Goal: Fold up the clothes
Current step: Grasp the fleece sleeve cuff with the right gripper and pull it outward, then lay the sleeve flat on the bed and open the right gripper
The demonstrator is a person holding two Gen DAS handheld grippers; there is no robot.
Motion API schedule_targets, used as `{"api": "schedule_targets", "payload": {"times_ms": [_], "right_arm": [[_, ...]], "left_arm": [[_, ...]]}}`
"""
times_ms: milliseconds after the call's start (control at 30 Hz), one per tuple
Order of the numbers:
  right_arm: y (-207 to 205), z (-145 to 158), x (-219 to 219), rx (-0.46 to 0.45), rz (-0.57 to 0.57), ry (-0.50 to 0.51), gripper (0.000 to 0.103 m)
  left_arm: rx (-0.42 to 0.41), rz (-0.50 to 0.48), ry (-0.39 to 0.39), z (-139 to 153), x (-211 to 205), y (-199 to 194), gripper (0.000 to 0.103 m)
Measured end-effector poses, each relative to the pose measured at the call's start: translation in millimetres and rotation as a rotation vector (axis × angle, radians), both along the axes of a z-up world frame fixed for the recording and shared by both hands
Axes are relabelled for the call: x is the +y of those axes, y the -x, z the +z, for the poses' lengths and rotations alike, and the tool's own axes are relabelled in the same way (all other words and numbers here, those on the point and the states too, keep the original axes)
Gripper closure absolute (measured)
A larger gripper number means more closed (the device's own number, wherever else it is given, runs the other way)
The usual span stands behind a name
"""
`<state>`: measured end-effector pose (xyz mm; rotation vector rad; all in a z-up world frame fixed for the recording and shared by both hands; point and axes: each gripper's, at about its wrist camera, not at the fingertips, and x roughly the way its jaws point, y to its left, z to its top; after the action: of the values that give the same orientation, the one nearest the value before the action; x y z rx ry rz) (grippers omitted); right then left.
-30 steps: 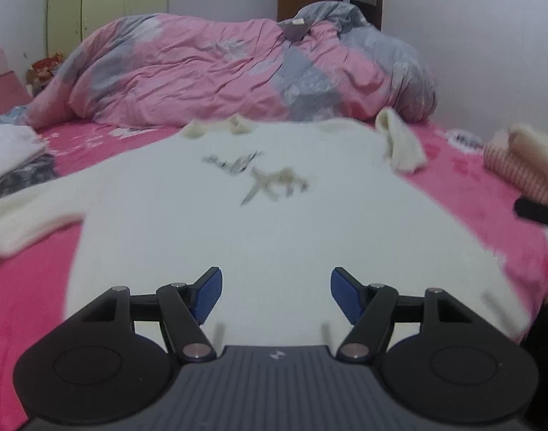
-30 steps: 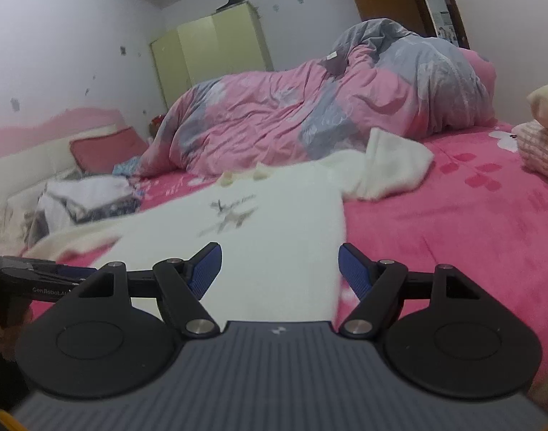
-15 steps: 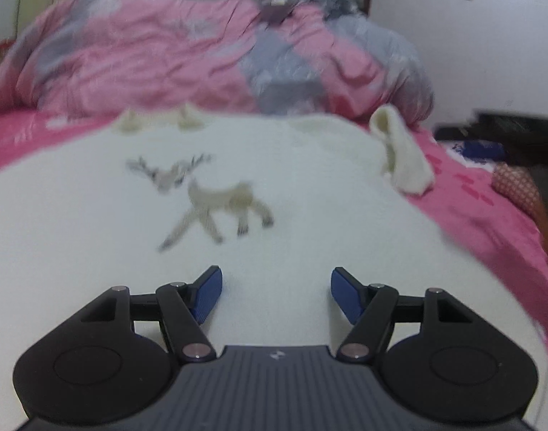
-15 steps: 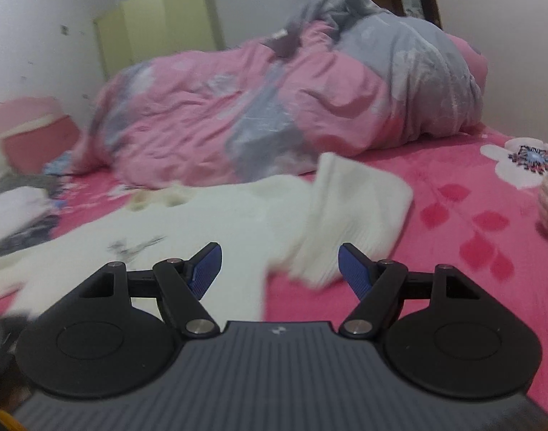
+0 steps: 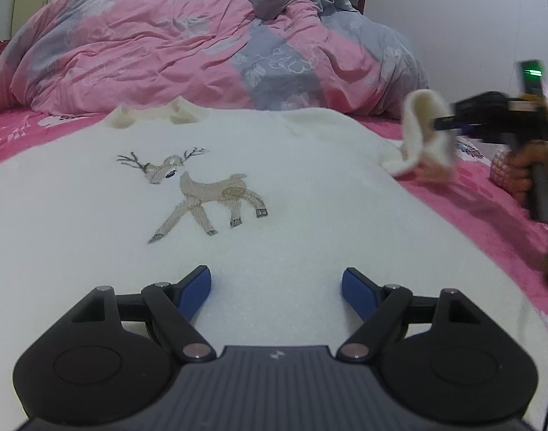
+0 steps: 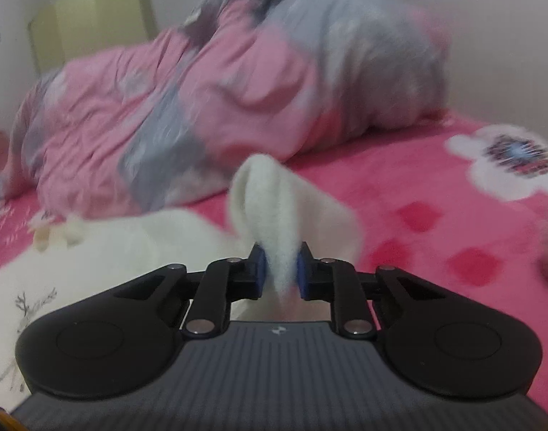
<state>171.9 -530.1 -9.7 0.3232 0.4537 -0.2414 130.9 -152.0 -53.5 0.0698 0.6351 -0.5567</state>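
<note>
Left tongs hang over the white sweater, blue tips apart and still widening, nothing between them. Right tongs are squeezing shut on the sleeve. It lies flat on the pink bed, so folding has hardly begun.

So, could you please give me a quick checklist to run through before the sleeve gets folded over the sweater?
1. Right gripper on the sleeve: ok, jaws closing with the cuff between the blue pads.
2. Sleeve lifted clear of the pink bedsheet: ok, its end is raised.
3. Left gripper free: ok, jaws opening with nothing between them, above the sweater.
4. Sweater body flat, deer print facing up: ok.
5. Other sleeve laid out: cannot tell, out of view.
6. Duvet clear of the sweater: ok, heaped behind the collar.
</note>
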Motion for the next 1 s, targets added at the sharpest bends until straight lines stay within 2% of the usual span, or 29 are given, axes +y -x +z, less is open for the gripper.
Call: {"api": "schedule_targets", "payload": {"times_ms": [100, 200, 267, 367, 400, 467, 500, 533, 600, 667, 767, 833, 900, 1000], "right_arm": [[42, 9, -27, -0.021, -0.061, -0.028, 0.088], [73, 4, -50, 0.005, -0.121, -0.048, 0.088], [83, -2, -59, 0.031, -0.148, -0.024, 0.088], [85, -6, -56, 0.086, -0.13, 0.08, 0.086], [85, -4, -52, 0.1, -0.138, 0.126, 0.081], [87, 0, -44, 0.129, -0.155, 0.218, 0.066], [92, 5, -43, 0.113, -0.169, 0.231, 0.056], [99, 11, -43, 0.089, -0.183, 0.235, 0.051], [115, 24, -44, 0.034, -0.205, 0.193, 0.047], [129, 35, -48, -0.025, -0.201, 0.081, 0.042], [140, 35, -64, -0.1, -0.155, -0.236, 0.033], [138, 17, -78, -0.134, -0.154, -0.505, 0.024], [133, -6, -93, -0.159, -0.167, -0.774, 0.023], [120, -46, -105, -0.186, -0.234, -1.037, 0.023]], "left_arm": [[-0.001, 0.001, -0.001, 0, 0, 0, 0.021], [-0.003, 0.001, -0.005, 0, 0, 1, 0.021], [-0.002, 0.0, -0.006, 0, 0, 1, 0.021], [-0.003, 0.001, -0.008, 0, -1, 0, 0.021], [-0.003, 0.001, -0.008, 0, -1, 1, 0.021], [-0.003, 0.0, -0.008, 0, -1, 0, 0.021], [-0.004, 0.0, -0.008, 0, -1, 0, 0.021], [-0.004, 0.001, -0.008, 0, -1, 0, 0.021], [-0.004, 0.001, -0.008, 0, -1, 1, 0.021], [-0.004, 0.002, -0.008, 0, -1, 1, 0.021], [-0.004, 0.002, -0.008, 0, -2, 1, 0.021], [-0.003, 0.002, -0.007, 0, -2, 1, 0.021], [-0.003, 0.002, -0.004, 0, -2, 1, 0.021], [-0.002, 0.001, 0.001, -1, -1, 0, 0.021]]}}
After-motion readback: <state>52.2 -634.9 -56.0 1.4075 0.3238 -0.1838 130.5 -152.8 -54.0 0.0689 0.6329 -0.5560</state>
